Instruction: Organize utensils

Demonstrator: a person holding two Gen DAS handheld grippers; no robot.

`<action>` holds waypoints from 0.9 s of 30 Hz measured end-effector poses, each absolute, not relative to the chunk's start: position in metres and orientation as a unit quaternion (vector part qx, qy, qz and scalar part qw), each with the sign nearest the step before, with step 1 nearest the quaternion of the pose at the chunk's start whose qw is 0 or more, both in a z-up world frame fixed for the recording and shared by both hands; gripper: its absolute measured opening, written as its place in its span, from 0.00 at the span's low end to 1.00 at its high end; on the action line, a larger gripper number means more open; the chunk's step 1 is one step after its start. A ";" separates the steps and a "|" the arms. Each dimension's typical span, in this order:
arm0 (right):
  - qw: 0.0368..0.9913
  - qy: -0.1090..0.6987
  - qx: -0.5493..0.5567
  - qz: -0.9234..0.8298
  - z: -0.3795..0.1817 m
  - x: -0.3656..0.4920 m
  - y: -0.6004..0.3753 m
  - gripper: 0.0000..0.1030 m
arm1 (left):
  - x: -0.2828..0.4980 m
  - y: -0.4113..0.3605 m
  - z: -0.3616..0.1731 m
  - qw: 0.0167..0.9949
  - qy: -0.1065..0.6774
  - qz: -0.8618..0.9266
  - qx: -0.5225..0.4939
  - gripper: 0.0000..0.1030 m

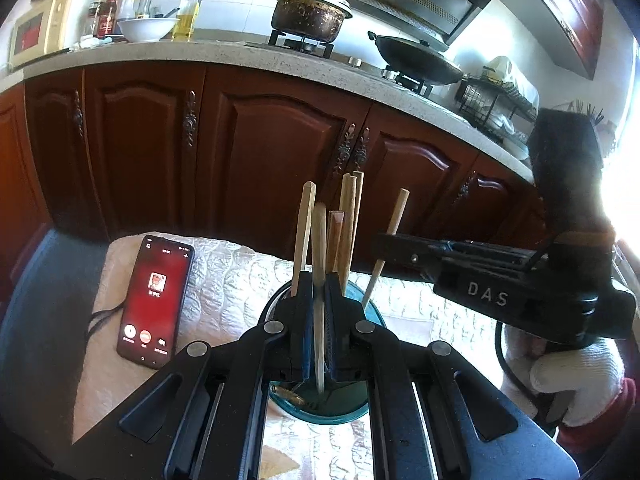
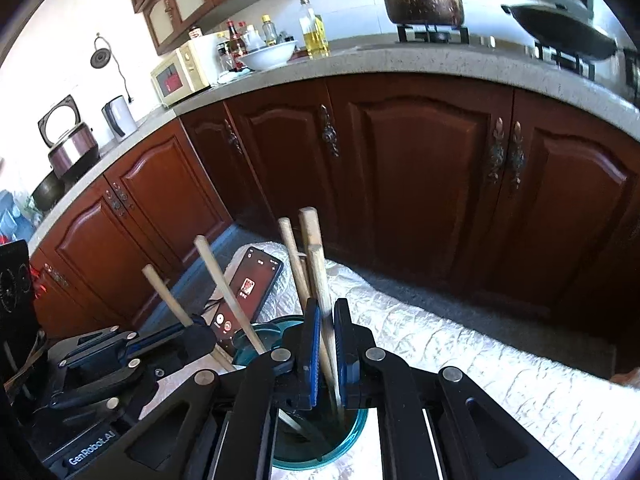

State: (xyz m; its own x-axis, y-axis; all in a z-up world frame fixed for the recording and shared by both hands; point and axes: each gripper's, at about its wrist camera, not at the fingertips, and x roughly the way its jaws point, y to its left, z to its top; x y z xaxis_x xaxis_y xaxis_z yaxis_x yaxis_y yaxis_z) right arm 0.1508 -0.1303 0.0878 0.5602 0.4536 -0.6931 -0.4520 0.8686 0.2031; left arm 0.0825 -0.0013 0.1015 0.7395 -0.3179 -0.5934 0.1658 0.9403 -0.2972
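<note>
1. Our left gripper (image 1: 319, 312) has its jaws closed on one wooden chopstick (image 1: 318, 240), held upright over the blue glass cup (image 1: 320, 412).
2. Our right gripper (image 2: 326, 344) has its jaws pinched on another chopstick (image 2: 316, 256), its tip down in the same cup.
3. More chopsticks (image 1: 347, 216) stand leaning in the cup.
4. The cup sits on the quilted bench (image 1: 224, 280), with a lit phone (image 1: 156, 300) lying near.
</note>
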 end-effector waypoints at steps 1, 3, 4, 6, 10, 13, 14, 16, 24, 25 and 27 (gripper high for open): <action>0.881 0.397 0.008 0.256 0.085 0.151 -0.132 0.13 | 0.082 -0.001 0.101 0.925 0.337 -0.132 -0.112 0.06; 0.880 0.400 0.019 0.254 0.083 0.150 -0.138 0.21 | 0.081 0.000 0.102 0.924 0.339 -0.133 -0.115 0.15; 0.880 0.401 0.022 0.253 0.082 0.147 -0.141 0.21 | 0.079 0.000 0.102 0.924 0.339 -0.134 -0.117 0.23; 0.880 0.402 0.025 0.253 0.080 0.143 -0.145 0.21 | 0.076 0.002 0.103 0.923 0.338 -0.136 -0.122 0.27; 0.880 0.403 0.021 0.251 0.077 0.130 -0.148 0.22 | 0.067 0.004 0.105 0.924 0.337 -0.132 -0.121 0.36; 0.881 0.400 0.021 0.250 0.075 0.119 -0.149 0.22 | 0.058 0.006 0.105 0.926 0.337 -0.124 -0.114 0.36; 0.882 0.399 0.022 0.249 0.074 0.115 -0.150 0.22 | 0.055 0.008 0.105 0.927 0.336 -0.120 -0.112 0.36; 0.886 0.396 0.021 0.241 0.071 0.106 -0.152 0.24 | 0.048 0.011 0.105 0.930 0.333 -0.112 -0.110 0.37; 0.896 0.385 0.017 0.221 0.063 0.072 -0.152 0.28 | 0.021 0.009 0.097 0.936 0.330 -0.080 -0.090 0.40; 0.897 0.383 0.016 0.219 0.063 0.069 -0.152 0.28 | 0.018 0.009 0.096 0.936 0.330 -0.078 -0.089 0.40; 0.899 0.380 0.015 0.216 0.063 0.061 -0.152 0.29 | 0.014 0.009 0.094 0.935 0.333 -0.076 -0.092 0.40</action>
